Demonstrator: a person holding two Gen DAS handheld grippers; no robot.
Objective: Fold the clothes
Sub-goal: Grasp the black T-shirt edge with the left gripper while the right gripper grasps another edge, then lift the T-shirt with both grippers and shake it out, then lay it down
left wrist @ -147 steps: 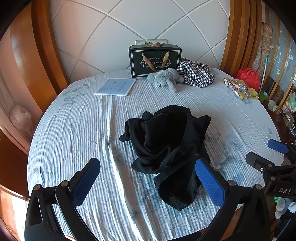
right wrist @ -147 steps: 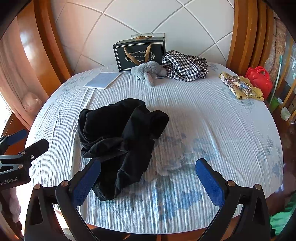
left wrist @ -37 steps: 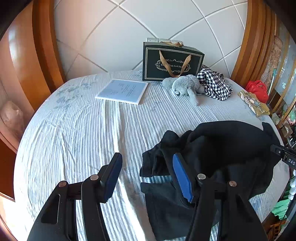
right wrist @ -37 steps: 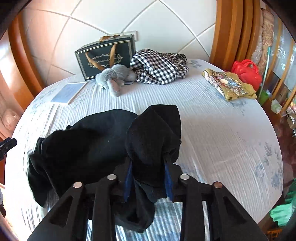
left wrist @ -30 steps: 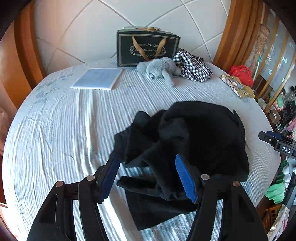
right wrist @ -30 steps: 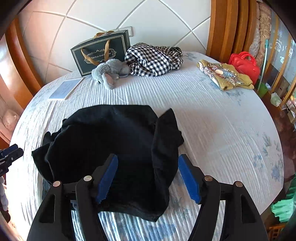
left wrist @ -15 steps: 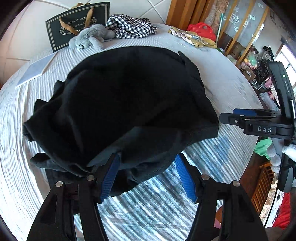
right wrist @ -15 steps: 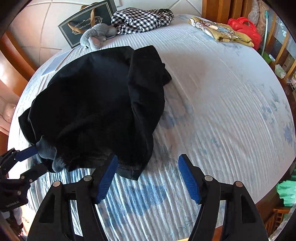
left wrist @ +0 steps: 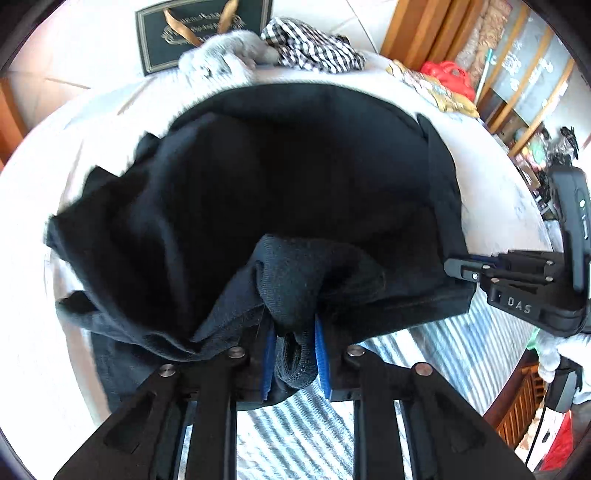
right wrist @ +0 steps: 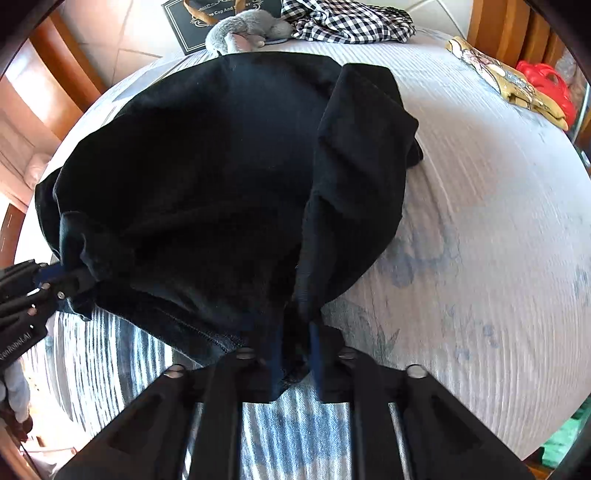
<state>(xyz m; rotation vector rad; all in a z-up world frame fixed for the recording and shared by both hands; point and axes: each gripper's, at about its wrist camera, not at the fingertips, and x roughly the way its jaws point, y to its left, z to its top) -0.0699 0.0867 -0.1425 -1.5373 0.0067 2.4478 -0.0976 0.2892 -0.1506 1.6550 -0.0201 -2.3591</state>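
A black garment (left wrist: 280, 177) lies spread over the pale striped bed (left wrist: 461, 354); it also fills the right wrist view (right wrist: 221, 166). My left gripper (left wrist: 293, 354) is shut on a bunched near-edge corner of the garment. My right gripper (right wrist: 295, 350) is shut on the other near-edge corner. Each gripper shows in the other's view: the right one at the garment's right corner (left wrist: 476, 271), the left one at its left corner (right wrist: 55, 280). A fold of the garment lies doubled over on its right side (right wrist: 362, 147).
At the far end of the bed are a black gift bag (left wrist: 199, 29), a grey plush toy (left wrist: 221, 62) and a checked cloth (left wrist: 314, 48). A yellow patterned cloth (right wrist: 506, 88) and a red bag (right wrist: 546, 81) are at the far right.
Half a second ago both grippers were open over the garment's near edge. Now both have closed on that edge, one at each corner, and the cloth is bunched between the fingers.
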